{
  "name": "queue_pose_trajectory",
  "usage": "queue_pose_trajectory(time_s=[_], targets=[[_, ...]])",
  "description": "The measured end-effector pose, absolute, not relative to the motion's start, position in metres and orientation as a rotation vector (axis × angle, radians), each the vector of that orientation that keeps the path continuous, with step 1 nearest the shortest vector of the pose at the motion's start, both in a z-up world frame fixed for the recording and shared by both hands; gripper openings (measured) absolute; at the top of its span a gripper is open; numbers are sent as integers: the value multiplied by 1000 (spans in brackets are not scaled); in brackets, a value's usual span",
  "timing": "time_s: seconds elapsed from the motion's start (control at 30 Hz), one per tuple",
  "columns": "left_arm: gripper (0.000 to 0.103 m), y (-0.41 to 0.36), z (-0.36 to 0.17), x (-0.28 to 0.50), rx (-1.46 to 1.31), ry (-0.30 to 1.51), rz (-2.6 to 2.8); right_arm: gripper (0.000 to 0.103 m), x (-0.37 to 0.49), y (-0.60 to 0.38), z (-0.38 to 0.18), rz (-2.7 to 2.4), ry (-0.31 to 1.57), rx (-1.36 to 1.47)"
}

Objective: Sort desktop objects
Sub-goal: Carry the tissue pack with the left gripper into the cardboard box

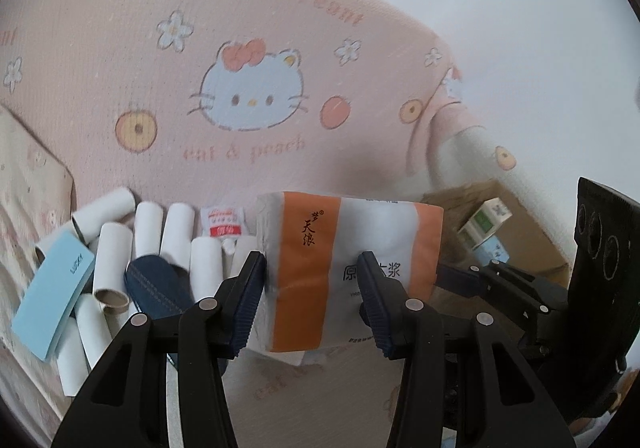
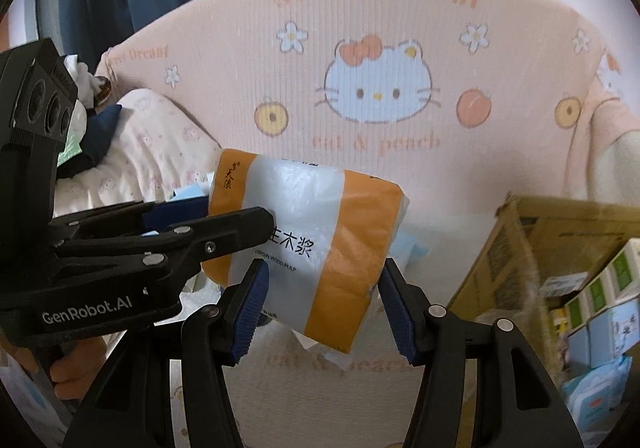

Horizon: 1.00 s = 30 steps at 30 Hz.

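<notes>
One tissue pack (image 1: 348,268), orange bands over clear film, was off the bedding and carried between both tools. Left gripper (image 1: 312,288) was clenched on the pack, blue pads pressed against its left end and its printed front. Right gripper (image 2: 324,300) was clamped on the same pack from the other side; in the right wrist view the pack (image 2: 308,248) sat between its pads, tilted with its far end toward 11 o'clock.

Counts, left wrist view:
- White cardboard tubes (image 1: 148,224): about ten in a loose heap at 9 o'clock of the pack; the exact number was uncertain, since some were overlapped.
- One pale blue flat box (image 1: 54,296) lay at 8 o'clock across the tubes.
- One dark blue stitched item (image 1: 158,284) lay on the heap, partly behind the left finger.
- One small red-and-white pouch (image 1: 222,224) was at 10 o'clock of the pack.
- One cardboard box (image 1: 532,236) was at 3 o'clock, with small green-and-white cartons (image 1: 486,222) inside.

One pink cat-print pillow (image 1: 248,88) filled the background at 12 o'clock.

Pose: both tools pointed downward and forward at a slant. In the right wrist view the left gripper (image 2: 236,220) entered from 9 o'clock, nearly level across the frame, with a hand (image 2: 76,364) on its grip at 7 o'clock.
</notes>
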State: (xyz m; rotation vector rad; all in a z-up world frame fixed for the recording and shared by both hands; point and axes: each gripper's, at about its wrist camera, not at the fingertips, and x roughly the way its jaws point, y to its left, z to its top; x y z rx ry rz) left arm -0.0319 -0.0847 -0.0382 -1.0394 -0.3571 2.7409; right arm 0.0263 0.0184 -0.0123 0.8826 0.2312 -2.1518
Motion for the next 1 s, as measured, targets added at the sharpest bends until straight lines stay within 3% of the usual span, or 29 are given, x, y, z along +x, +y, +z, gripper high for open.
queue_pose_trajectory(time_s=[0.27,0.63,1.0], targets=[[52,-57,-9,-30,-941,-281,2733,54,32,47,11,-2216,191,807],[52,12,26,-39,-813,0,2681,54,30,107,40,-2367,91,719],[52,79,17,-71,-817,69,2522,54,13,170,44,-2548,78,742]])
